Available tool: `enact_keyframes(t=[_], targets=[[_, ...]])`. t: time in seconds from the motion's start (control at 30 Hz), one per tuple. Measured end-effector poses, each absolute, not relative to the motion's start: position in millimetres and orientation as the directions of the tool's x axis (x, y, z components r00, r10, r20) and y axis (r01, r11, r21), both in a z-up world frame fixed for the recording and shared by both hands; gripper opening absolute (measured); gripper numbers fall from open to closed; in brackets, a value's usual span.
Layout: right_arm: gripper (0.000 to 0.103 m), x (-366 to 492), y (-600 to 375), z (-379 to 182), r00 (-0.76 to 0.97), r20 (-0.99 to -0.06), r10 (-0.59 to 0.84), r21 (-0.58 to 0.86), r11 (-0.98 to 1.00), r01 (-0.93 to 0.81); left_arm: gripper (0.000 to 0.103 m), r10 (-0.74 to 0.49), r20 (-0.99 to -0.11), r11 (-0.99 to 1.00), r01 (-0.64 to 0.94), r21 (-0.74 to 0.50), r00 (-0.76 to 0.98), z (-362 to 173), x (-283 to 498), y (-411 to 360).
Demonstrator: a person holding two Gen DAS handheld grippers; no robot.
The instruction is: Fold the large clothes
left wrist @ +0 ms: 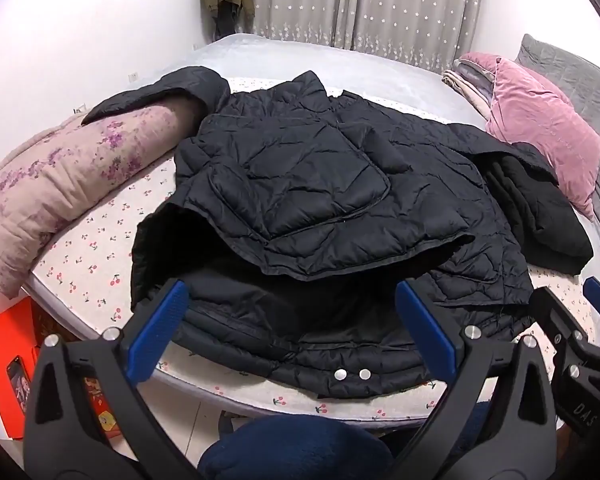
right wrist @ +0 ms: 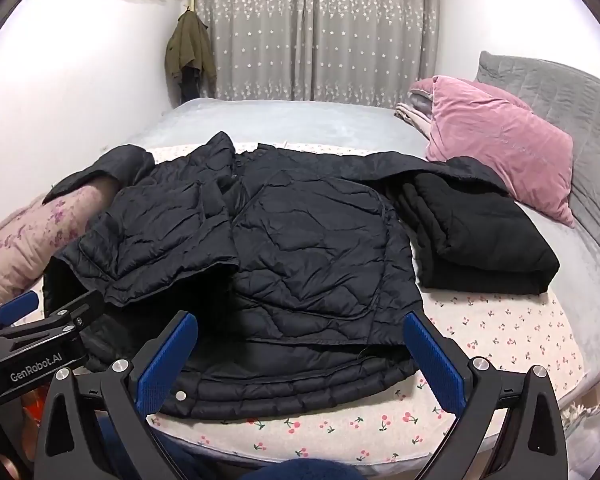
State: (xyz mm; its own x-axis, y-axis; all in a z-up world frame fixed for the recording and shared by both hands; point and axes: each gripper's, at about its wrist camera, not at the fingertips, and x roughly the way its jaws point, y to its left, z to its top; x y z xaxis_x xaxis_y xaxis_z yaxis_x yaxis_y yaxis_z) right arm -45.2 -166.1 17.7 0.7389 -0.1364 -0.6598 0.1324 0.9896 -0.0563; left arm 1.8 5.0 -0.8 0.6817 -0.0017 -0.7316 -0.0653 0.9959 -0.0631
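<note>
A black quilted puffer jacket [left wrist: 320, 184] [right wrist: 300, 248] lies spread on the cherry-print sheet [left wrist: 92, 248] [right wrist: 500, 336] of the bed, hem toward me, with one front panel folded over the body. Its left sleeve drapes over a floral bolster [left wrist: 60, 184]. My left gripper [left wrist: 296, 320] hovers open over the near hem, blue pads wide apart, nothing between them. My right gripper [right wrist: 300, 356] hangs open just above the hem too, empty. In the right wrist view the left gripper [right wrist: 12, 320] shows at the left edge; in the left wrist view the right gripper [left wrist: 576, 320] shows at the right edge.
A folded black garment [right wrist: 484, 240] [left wrist: 540, 216] lies right of the jacket. A pink pillow [right wrist: 500, 144] and a grey headboard [right wrist: 560, 92] stand at the right. An olive coat [right wrist: 188, 48] hangs by the curtain. Red boxes [left wrist: 8, 352] sit on the floor at left. A person's dark blue knee [left wrist: 292, 448] is below.
</note>
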Motion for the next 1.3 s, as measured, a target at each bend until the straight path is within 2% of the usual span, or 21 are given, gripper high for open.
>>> enact_keyframes(t=[0.5,0.73,0.8,1.0,1.07,1.3], targets=[[0.103,-38.2,-181.5,23.3,0.729,-0.664,-0.166,-0.053,0.983,0.176,0.103,-0.011,-0.709,0.996,-0.053,-0.068,0.705,13.4,-0.4,-6.0],[0.103,-35.7,-178.6,25.3,0.744,-0.638,-0.196,-0.078,0.979,0.191,0.103,0.013,-0.706,0.997,-0.062,-0.044,0.708,14.6,-0.7,0.7],[0.103,-35.5,-178.3,25.8,0.734,-0.658,-0.169,-0.034,0.98,0.195,0.103,0.02,-0.705,0.998,-0.06,-0.032,0.709,14.0,-0.3,1.1],[0.103,-37.1,-181.1,26.8,0.746,-0.634,-0.204,-0.062,0.975,0.213,0.103,-0.021,-0.705,0.995,-0.051,-0.081,0.709,11.7,1.5,2.7],[0.103,-35.3,-184.4,24.6,0.738,-0.65,-0.184,-0.032,0.976,0.215,0.103,-0.019,-0.706,0.996,-0.05,-0.078,0.708,10.6,2.0,3.2],[0.103,-32.8,-199.4,19.8,0.724,-0.659,-0.207,-0.068,0.974,0.217,0.103,0.012,-0.734,0.99,-0.11,-0.085,0.68,-2.2,8.4,31.1]])
